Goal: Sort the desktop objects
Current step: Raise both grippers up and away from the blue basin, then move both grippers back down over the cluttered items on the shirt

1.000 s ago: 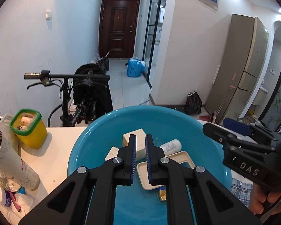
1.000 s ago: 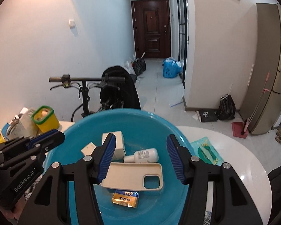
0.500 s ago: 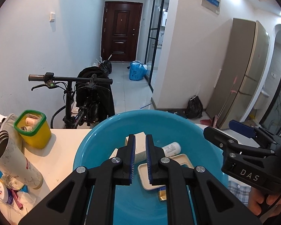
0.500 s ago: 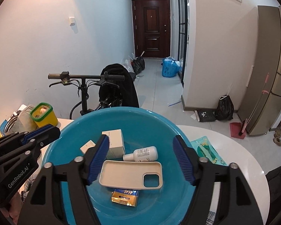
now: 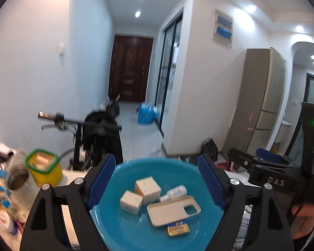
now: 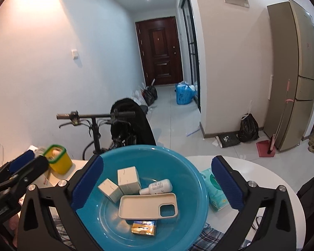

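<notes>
A blue basin (image 5: 119,226) (image 6: 190,215) sits on the white table. It holds two white boxes (image 5: 147,187) (image 6: 128,176), a small white bottle (image 5: 174,191) (image 6: 159,186), a cream phone case (image 5: 172,210) (image 6: 146,206) and a gold packet (image 5: 178,229) (image 6: 144,228). My left gripper (image 5: 157,181) is open and empty, raised above the basin. My right gripper (image 6: 157,185) is open wide and empty above the basin. Each gripper shows at the edge of the other's view.
A yellow tub with a green rim (image 5: 44,168) (image 6: 57,162) and a metal cup (image 5: 18,176) stand at the table's left. A green tissue pack (image 6: 214,190) lies right of the basin. A bicycle (image 6: 106,125) stands behind the table.
My left gripper has opened from shut and risen back from the basin. My right gripper has opened wider and also lifted. The basin's contents have not moved.
</notes>
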The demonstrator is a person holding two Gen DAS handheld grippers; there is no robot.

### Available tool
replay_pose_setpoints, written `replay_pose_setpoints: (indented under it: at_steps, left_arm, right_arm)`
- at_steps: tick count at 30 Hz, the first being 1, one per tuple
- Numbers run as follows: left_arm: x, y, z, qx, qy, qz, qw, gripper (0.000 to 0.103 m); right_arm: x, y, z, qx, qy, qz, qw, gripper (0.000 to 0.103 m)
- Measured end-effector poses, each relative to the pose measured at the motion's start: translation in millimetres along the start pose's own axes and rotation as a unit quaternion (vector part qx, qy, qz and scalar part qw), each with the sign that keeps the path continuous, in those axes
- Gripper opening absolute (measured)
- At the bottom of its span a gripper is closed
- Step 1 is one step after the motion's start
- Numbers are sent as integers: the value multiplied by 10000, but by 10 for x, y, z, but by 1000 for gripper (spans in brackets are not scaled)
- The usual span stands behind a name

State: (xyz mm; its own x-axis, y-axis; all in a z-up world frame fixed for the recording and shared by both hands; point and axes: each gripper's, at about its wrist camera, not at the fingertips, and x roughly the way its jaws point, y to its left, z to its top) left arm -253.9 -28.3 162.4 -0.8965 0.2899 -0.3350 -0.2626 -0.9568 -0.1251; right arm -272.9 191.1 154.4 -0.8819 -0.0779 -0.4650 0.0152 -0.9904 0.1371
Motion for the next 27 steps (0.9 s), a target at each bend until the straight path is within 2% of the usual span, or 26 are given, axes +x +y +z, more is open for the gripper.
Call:
replay_pose_setpoints:
  at_steps: [5,9,11,12,14,17,22,24,27]
  left_arm:
    - [-398,-105,74,222,-636,49,9977,88]
    - [-635,-110,114,160,-905,-69,9957,89]
    - [-738,-97,129,143,-1060,-133,9942,95]
    - [-800,-91,135,129,-1194,-173,9926,103]
    - [-948,-84,133,87,-1505,-184,9884,103]
    - [-1130,-104,135,90,-1775,-146,9840,103]
    - [-1399,-129,135,106,-2038,-150,9788,103]
    - [-1481,-137,123,142,-2126,-75,9770,103]
    - [-1620,-170,107,306,-2295,317,9723,103]
  right_arm:
    - [-249,-33,51,74,-340,18,9994,103]
    - [-449,-31,78,151,-609,112,9980,103]
    - [-564,-18,86,164,-771,161,9968,103]
    - [-623,-10,89,151,-846,187,9961,103]
    - [-741,17,91,122,-1011,216,9946,103]
    - [-934,62,75,42,-1298,248,9912,103]
    - [-1258,117,36,-15,-1787,322,9834,103]
    - [-1389,125,1,-15,-1981,333,9796,103]
    - [-1538,150,-39,-86,-2203,231,9751,103]
